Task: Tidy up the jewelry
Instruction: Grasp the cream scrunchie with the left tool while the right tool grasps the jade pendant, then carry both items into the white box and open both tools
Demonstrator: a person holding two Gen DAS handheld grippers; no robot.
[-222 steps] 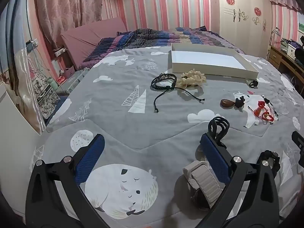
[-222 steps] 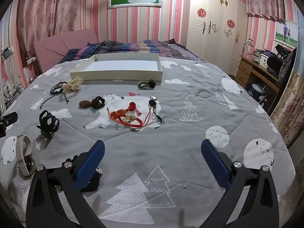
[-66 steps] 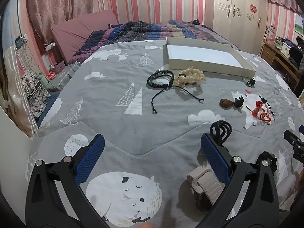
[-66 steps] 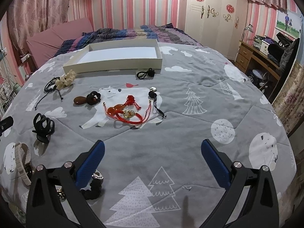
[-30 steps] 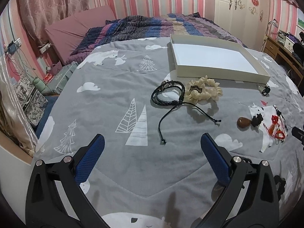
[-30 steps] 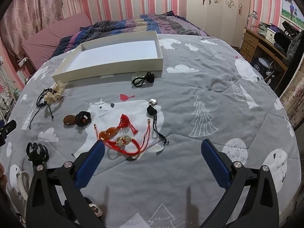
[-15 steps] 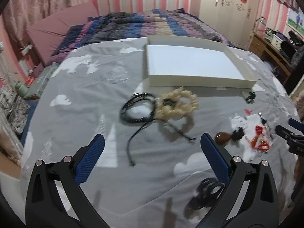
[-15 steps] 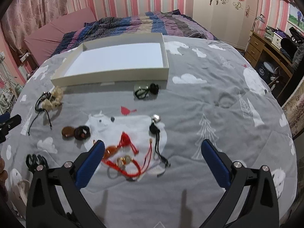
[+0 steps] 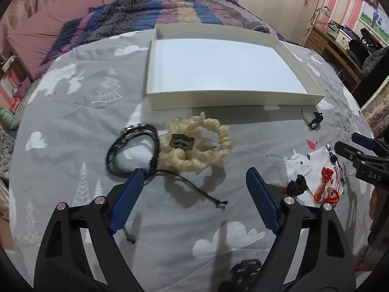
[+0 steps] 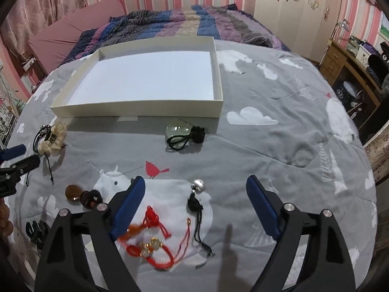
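Grey printed bed cover, empty white tray lying on it, left tool spread but just narrowing above cream scrunchie and black cord bracelet, right tool likewise above red string bracelet, nothing gripped

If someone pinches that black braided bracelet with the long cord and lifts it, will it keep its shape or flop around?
Probably it flops. The black braided bracelet lies in loose, uneven loops on the bedspread, so it looks soft rather than stiff. Its thin cord tail trails away in a curve and would likely dangle. It touches the cream scrunchie, which might get dragged along.
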